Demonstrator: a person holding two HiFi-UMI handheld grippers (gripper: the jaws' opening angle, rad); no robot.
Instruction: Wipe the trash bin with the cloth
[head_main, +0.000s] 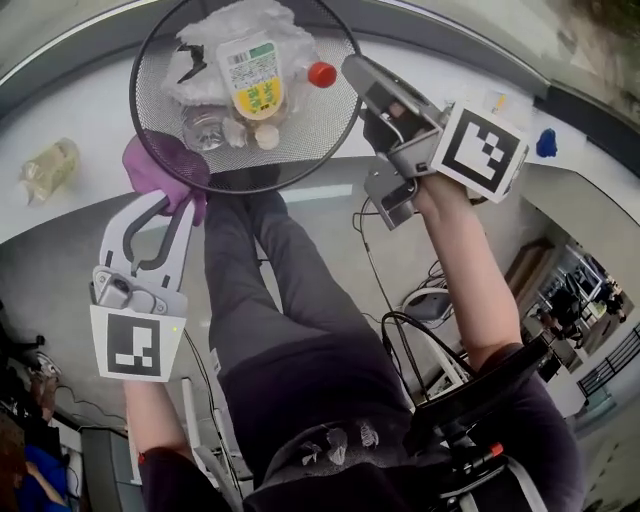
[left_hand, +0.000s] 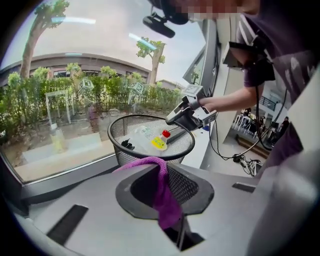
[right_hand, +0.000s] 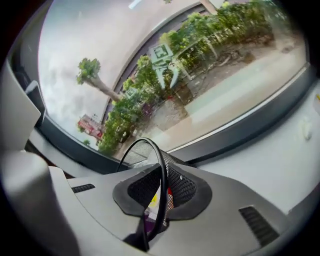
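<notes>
Steadying the trash bin (head_main: 325, 115) on the ledge (head_main: 70, 100) falls to the right gripper (head_main: 350, 68), clamped on its rim. The left gripper (head_main: 172, 203), clenched on the cloth (head_main: 157, 165), should press it firmly along the mesh wall.

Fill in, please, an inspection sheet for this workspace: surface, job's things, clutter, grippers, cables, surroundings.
Surface: white ledge under a window; the bin stands on it.
Job's things: black mesh trash bin, holding a red-capped bottle and plastic wrappers; purple cloth at the bin's outer wall, near the rim.
Clutter: clear bottle on the ledge, left of the bin; small blue thing to the right.
Grippers: left gripper shut on the cloth; right gripper shut on the bin's rim.
Cables: black cables beside the person's legs.
Surroundings: window with trees outside.
</notes>
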